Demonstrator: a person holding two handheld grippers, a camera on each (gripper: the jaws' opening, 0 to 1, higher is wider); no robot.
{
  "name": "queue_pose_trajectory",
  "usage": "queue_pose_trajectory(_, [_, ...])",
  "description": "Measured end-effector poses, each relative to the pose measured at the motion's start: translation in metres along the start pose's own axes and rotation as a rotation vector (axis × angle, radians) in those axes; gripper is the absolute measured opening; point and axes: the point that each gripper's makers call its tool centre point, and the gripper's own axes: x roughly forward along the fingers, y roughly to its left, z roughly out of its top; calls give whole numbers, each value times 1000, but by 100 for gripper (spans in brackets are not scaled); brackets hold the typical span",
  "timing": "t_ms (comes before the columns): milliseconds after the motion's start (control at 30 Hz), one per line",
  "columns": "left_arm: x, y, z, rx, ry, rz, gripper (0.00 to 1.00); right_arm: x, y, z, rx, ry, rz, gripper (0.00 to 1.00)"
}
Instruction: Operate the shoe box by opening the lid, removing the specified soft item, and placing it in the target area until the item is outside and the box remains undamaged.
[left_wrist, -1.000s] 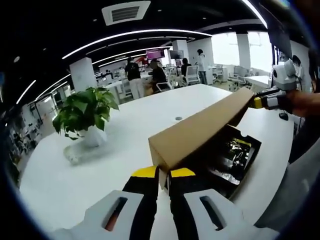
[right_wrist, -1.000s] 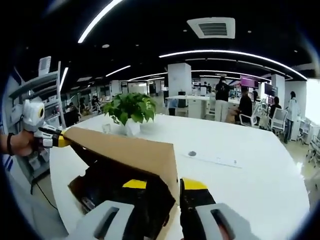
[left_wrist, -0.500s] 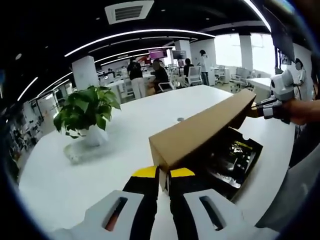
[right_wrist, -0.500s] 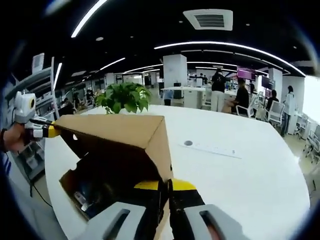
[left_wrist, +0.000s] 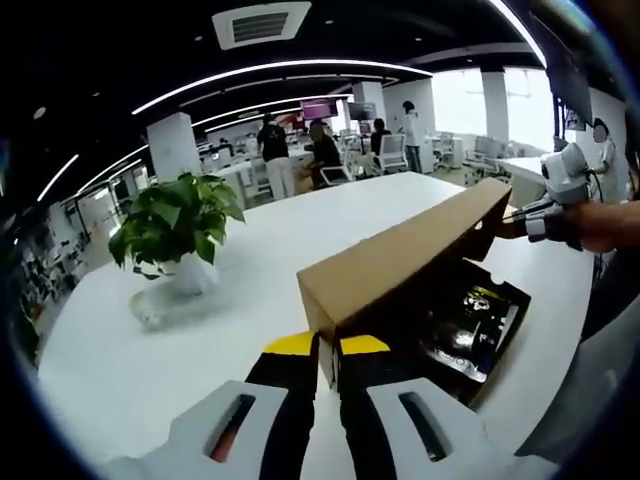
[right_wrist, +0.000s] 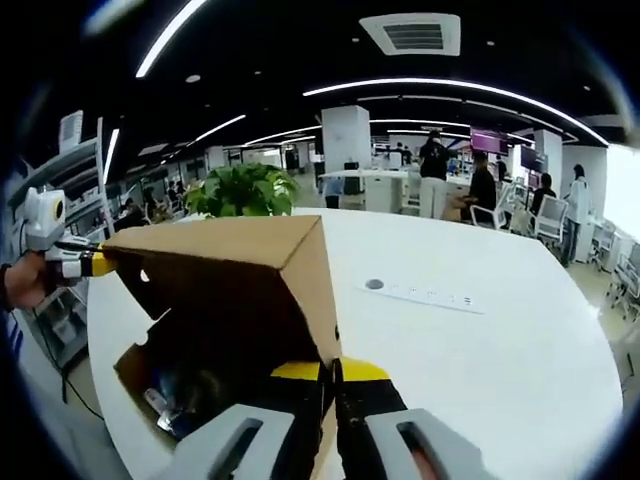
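**Lid up, held at both ends**

Here, the room is a big open office: ceiling light strips, a column, people standing at desks far off. I work at a broad white table (left_wrist: 250, 250), bare apart from a potted plant (left_wrist: 175, 225) well off to my left side and a small round port set into the top.

The shoe box (left_wrist: 470, 335) sits on the table near its edge, dark inside. Its brown lid (left_wrist: 400, 265) is raised and tilted over it, long axis running from one of my grippers to the other. My left gripper (left_wrist: 326, 350) is clamped on one end corner of the lid; my right gripper (right_wrist: 332, 372) is pinched on the opposite end.

The soft item (left_wrist: 470, 310), something dark with glints of yellow, lies in the box below the lifted lid, under and between both grippers. From here it looks nearer my right gripper. I judge the lid has to tip clear before either gripper can let go and reach down.
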Motion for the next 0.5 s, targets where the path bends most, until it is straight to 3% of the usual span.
queue_pose_trajectory(200, [6,3,2,-4,0,4,4,4,-1,4,-5,6,-3,0])
queue_pose_trajectory(500, [18,5,-8,-4,33,2,3,7,-1,8,-10,13,-2,0])
